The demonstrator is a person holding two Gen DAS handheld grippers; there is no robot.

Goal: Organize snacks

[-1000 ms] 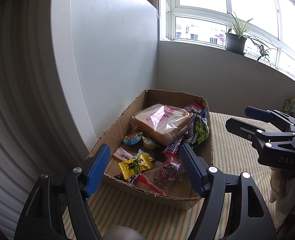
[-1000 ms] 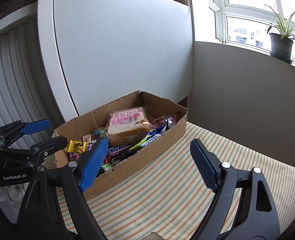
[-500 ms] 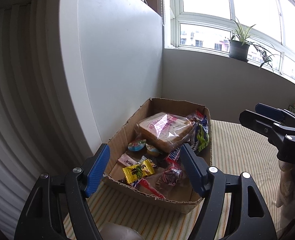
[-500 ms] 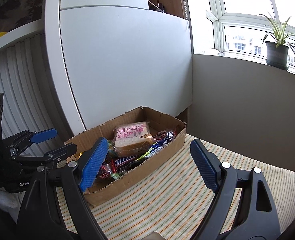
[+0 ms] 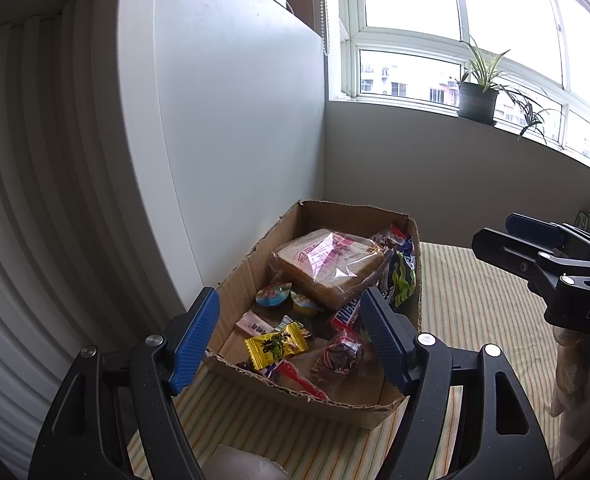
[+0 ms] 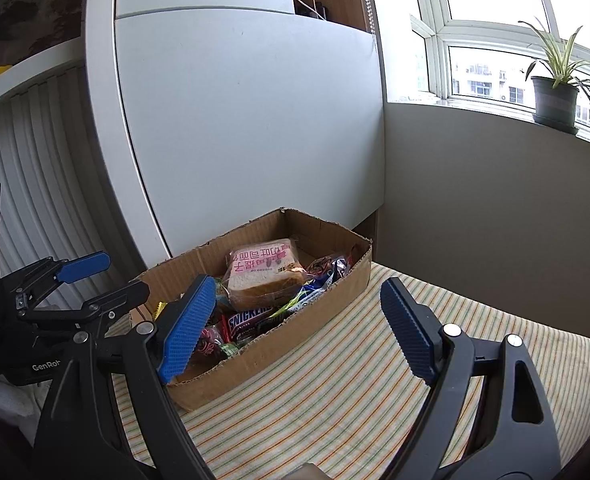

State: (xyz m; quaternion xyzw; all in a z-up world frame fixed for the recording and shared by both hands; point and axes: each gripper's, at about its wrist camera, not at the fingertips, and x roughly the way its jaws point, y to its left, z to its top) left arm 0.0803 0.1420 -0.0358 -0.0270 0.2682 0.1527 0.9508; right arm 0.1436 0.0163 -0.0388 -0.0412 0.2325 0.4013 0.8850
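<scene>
An open cardboard box (image 5: 377, 406) (image 6: 327, 300) stands on the striped cloth and holds several snacks. A bagged bread slice (image 5: 327, 264) (image 6: 265, 278) lies on top at the far end. A Snickers bar (image 5: 347, 312) (image 6: 251, 320), a yellow candy (image 5: 277, 346), jelly cups (image 5: 273, 294) and a red-wrapped sweet (image 5: 341, 354) lie around it. My left gripper (image 5: 289, 342) is open and empty, held back from the box's near end. My right gripper (image 6: 295, 328) is open and empty, beside the box's long side. Each gripper shows in the other view: the left gripper (image 6: 95, 276) and the right gripper (image 5: 535, 236).
The table wears a striped cloth (image 6: 355, 392) (image 5: 467, 304). A white cabinet panel (image 6: 247, 128) stands right behind the box, with slatted blinds (image 5: 27, 200) to the left. A grey wall and a windowsill with a potted plant (image 6: 555, 96) lie beyond.
Both grippers have drawn back and risen from the box, so it looks smaller and lower. Both stay open and empty. The snacks have not moved.
</scene>
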